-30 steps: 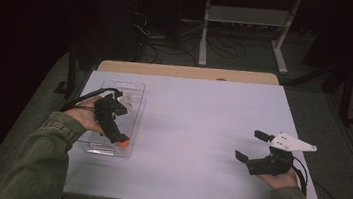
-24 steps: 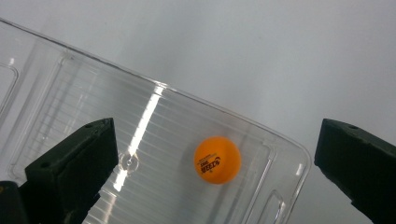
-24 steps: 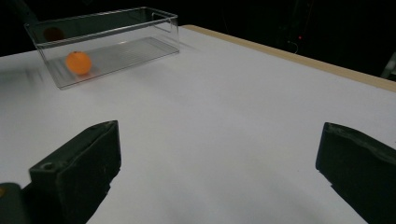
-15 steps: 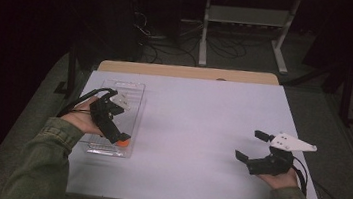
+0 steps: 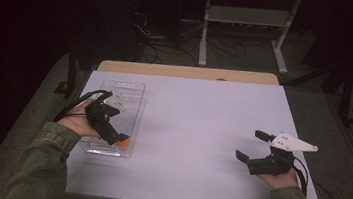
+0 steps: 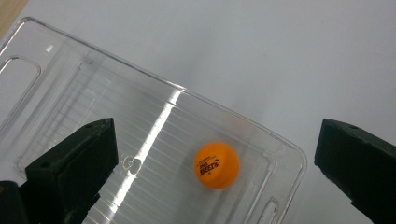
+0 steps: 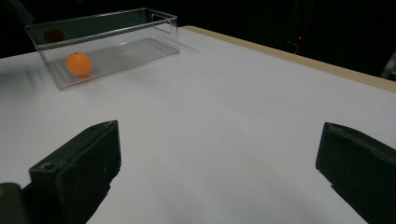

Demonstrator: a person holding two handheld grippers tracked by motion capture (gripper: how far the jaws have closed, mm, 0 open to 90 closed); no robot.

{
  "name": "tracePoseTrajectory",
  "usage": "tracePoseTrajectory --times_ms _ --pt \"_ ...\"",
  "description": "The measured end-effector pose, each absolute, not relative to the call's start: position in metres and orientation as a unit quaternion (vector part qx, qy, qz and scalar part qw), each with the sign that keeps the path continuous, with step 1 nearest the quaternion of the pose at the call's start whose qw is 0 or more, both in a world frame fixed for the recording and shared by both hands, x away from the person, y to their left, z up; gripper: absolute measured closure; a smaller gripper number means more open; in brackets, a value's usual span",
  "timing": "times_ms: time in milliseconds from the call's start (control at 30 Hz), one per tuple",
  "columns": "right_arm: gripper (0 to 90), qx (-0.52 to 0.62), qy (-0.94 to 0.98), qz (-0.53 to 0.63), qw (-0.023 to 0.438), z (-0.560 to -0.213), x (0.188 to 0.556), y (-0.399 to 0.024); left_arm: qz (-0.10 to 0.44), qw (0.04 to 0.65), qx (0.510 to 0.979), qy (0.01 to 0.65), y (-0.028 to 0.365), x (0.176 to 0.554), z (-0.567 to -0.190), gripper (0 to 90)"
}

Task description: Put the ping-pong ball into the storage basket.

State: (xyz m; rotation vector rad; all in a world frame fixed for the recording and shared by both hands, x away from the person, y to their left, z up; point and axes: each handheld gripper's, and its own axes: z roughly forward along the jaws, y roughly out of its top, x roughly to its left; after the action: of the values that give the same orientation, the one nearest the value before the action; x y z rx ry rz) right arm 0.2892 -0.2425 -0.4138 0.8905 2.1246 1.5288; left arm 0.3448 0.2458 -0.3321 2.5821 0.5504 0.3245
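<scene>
The left gripper hangs over the near end of the clear plastic rectangular bin, its jaws spread wide and holding nothing. The hand behind it comes in from a green sleeve, wrist angled so the jaws point down and toward the table's middle. From the left gripper view, the small orange table-tennis ball sits on the bin's ribbed floor, below and between the two open jaws, closer to the right one yet touching neither. Seen from above, the ball lies just past the jaw tips, in the bin's near corner.

Across the table, the right gripper rests low by the table's right edge, well apart from the bin, jaws also spread and empty, its grey three-cornered plate on top and a cable trailing behind the hand. Its own view looks across the bare surface to the bin far ahead on the left, the ball in the end nearer that gripper.

The surface is a pale white table top with a wooden strip along the far edge. Beyond it the room is dark: a white metal stand and loose cables on the floor.

The ball carries dark printed lettering, too blurred to read.
</scene>
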Motion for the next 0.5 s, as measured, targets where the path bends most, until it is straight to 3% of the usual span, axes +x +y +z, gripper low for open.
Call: tracePoseTrajectory --times_ms 500 --pt "0.0 0.317 0.755 0.542 0.186 -0.414 0.289 -0.242 0.137 0.307 0.908 0.250 0.278 0.333 -0.340 0.0"
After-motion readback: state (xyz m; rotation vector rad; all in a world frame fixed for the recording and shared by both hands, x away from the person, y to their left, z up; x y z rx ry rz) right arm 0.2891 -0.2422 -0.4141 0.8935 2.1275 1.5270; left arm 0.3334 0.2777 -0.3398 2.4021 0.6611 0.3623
